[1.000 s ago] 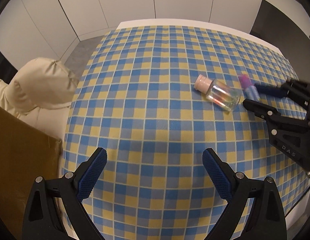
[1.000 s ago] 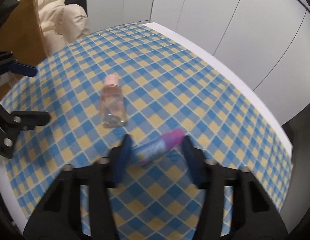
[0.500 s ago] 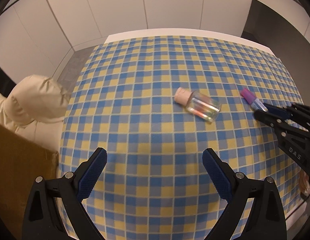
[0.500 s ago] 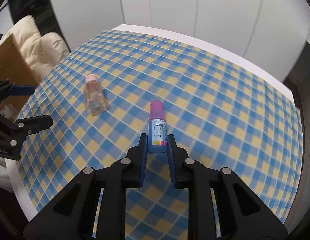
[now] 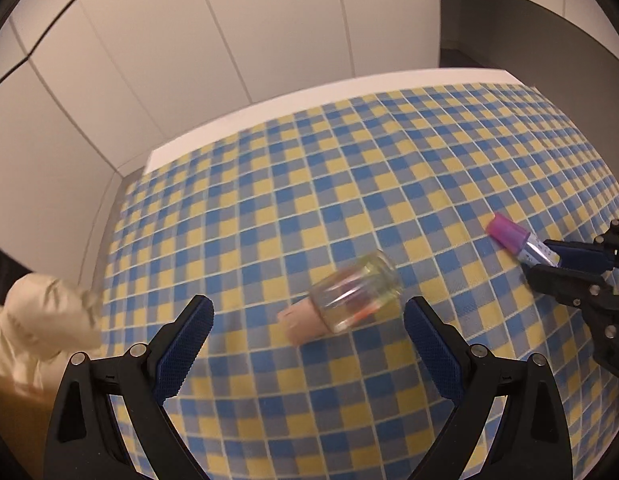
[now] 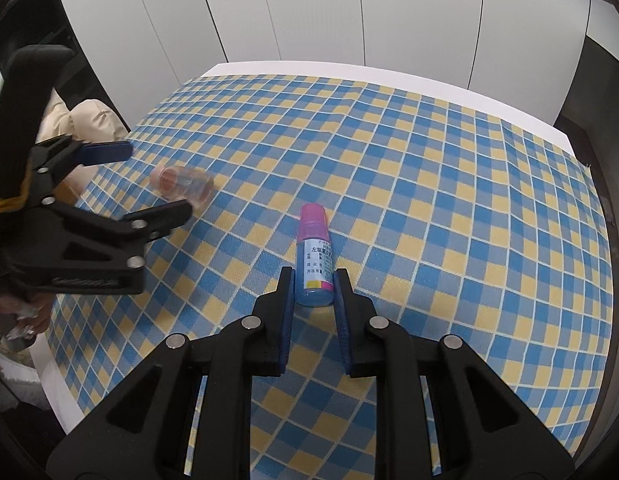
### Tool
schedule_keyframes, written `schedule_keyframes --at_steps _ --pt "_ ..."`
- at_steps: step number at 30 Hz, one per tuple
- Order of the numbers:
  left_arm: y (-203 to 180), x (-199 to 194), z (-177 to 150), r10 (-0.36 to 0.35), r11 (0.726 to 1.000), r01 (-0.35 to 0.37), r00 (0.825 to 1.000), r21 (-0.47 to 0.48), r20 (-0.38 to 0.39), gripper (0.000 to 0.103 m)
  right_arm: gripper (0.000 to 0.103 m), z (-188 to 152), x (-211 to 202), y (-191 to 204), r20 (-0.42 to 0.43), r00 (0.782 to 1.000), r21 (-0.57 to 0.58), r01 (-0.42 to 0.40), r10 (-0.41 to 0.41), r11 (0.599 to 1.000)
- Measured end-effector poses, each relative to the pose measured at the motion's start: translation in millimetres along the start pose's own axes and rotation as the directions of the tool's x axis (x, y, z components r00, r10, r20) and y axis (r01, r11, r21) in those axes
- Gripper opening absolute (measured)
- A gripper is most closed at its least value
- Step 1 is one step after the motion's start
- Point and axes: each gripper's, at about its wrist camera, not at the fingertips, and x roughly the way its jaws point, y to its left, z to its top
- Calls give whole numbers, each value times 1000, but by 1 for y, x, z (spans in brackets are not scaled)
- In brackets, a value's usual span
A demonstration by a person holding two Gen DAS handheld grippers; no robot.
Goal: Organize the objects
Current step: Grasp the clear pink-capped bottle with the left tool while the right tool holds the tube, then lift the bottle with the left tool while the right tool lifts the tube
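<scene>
Cloth (image 6: 449,208) in a blue, yellow and grey check covers the table, whose white edge (image 6: 349,70) shows along the far side in front of pale wall panels (image 6: 309,12). At the far left corner, off the table, sits a cream padded bundle (image 5: 33,320) with a brown box (image 5: 13,412) below it.

The left gripper (image 5: 307,322) is held low over the near left part of the cloth, its jaws spread wide with the blue pads (image 5: 185,344) well apart on either side of a clear bottle (image 5: 351,292), touching nothing that can be seen. The right gripper (image 6: 312,286) reaches in from the near right, level with the cloth, its jaws clenched on the base of a small blue bottle (image 6: 314,262).

The clear bottle lies on its side near the middle of the table, its pale pink cap (image 5: 297,320) pointing toward the left gripper; it is blurred, with faint coloured streaks showing through its wall. The blue bottle also points away from its gripper, slim, with a magenta cap (image 6: 312,216) at the far end and a printed label carrying small yellow and pink blocks near the base. The two bottles are well apart.
</scene>
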Motion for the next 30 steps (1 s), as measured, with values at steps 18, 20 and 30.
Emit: schedule_keyframes --at_steps 18,20,30 --pt "-6 -4 -4 -95 992 93 995 -80 -15 20 20 -2 -3 -6 4 1000 10 -2 2 1000" --pt "-11 -5 -5 -72 996 71 997 -60 -10 20 20 -2 -5 -7 4 1000 12 0 0 1000" --pt "-13 -19 -4 -59 997 59 998 -58 12 19 20 0 -8 -3 7 997 6 83 -83 997"
